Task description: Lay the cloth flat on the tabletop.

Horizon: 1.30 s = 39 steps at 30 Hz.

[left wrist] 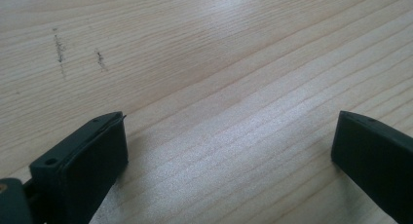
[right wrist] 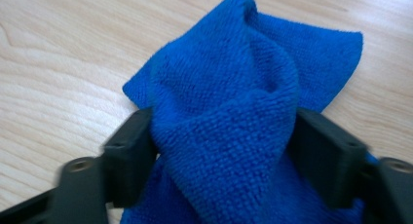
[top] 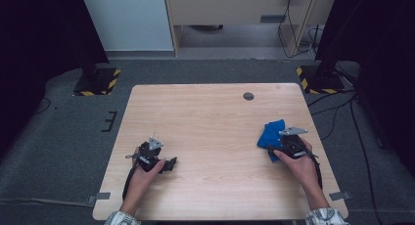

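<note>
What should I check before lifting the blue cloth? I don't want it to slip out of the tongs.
1. Cloth between the right tongs: ok, a bunched fold of the blue cloth sits between both jaws.
2. Both pads touching the fabric: ok, it bulges against each side.
3. Grip firm enough to lift: cannot tell.
4. Cloth free of other things on the table: ok.
5. Left tongs out of the way: ok, open over bare wood, far from the cloth.

Wooden table (top: 215, 117), blue cloth (top: 270, 132) on it
</note>
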### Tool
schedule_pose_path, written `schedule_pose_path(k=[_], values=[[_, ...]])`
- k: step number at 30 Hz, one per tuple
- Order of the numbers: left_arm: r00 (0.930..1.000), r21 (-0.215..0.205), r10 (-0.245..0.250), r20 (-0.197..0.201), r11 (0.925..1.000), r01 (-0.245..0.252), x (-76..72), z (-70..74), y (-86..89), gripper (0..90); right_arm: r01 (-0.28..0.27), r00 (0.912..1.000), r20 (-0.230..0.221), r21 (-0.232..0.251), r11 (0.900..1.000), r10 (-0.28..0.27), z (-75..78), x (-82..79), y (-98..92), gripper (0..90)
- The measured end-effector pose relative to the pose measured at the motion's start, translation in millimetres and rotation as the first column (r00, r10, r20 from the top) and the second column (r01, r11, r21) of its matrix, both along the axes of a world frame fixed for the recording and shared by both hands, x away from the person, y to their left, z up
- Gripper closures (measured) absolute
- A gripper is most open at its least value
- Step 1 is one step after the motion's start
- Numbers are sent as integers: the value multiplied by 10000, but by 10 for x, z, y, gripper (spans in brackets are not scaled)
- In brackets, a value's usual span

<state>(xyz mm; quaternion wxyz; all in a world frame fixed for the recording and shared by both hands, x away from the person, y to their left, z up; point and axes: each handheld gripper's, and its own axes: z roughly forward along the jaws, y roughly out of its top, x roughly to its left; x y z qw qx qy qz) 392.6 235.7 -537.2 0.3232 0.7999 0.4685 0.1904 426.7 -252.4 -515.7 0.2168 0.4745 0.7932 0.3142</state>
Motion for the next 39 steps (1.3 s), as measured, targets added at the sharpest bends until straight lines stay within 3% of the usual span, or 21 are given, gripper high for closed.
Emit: schedule_pose_path(k=[4,7,11,23,31,39], values=[[10000,3,1,-1,10000,-1,0,0,0,0,-66,10000,-20,-73,10000,65,-36,1,-12,475],[10000,1,2,0,10000,-2,0,0,0,0,-71,10000,51,215,9997,70,-19,-2,-48,606],[10000,-1,1,-1,10000,-1,0,0,0,0,-196,9997,154,435,9989,190,-1,-16,-74,678],[10000,-4,-26,-1,10000,26,3,0,1,0,-769,9933,947,1206,9897,657,182,-88,31,723],[10000,-5,-45,-1,10000,45,5,0,2,0,-1329,9857,1249,1601,9781,1135,281,-157,232,725],[10000,-5,-45,-2,10000,45,5,0,1,0,-1988,9743,1410,1702,9651,1758,349,-221,499,725]])
